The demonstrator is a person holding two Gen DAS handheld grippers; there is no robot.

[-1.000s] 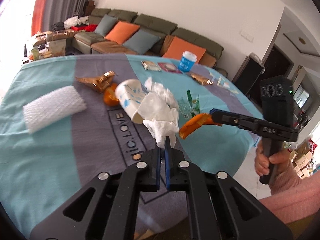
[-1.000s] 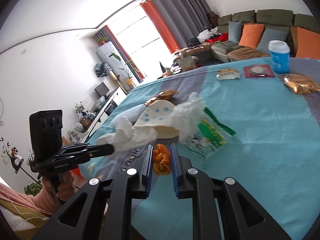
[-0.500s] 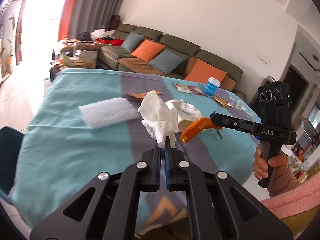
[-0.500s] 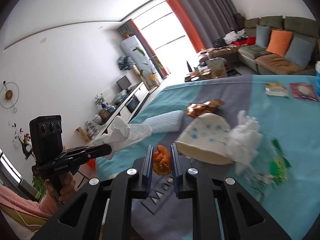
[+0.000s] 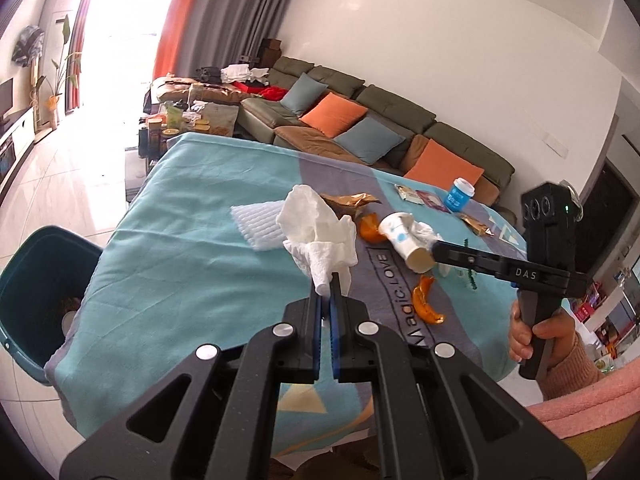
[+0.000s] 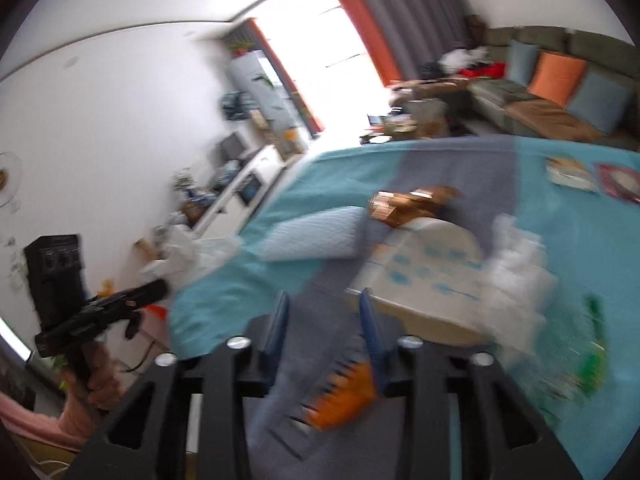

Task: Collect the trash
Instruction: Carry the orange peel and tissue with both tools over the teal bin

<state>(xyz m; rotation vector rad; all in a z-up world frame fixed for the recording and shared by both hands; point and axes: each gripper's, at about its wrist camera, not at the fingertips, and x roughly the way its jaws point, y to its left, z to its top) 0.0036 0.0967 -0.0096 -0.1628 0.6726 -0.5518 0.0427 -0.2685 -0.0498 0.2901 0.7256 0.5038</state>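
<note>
Left claw [image 5: 326, 286]: clamped on a crumpled white tissue [image 5: 318, 236], held above the table [image 5: 192, 240].
Right claw [image 6: 324, 320]: jaws opening; orange peel [image 5: 428, 302] loose just below its tips.
Bin [image 5: 36, 280]: teal, far left of left claw.

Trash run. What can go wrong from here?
Right gripper is opening its jaws over the turquoise tablecloth, not the dark teal bin; the curled orange scrap, free of them, probably lands on the cloth. Left gripper pinches only a tail of the crumpled white tissue; it could slip.
</note>
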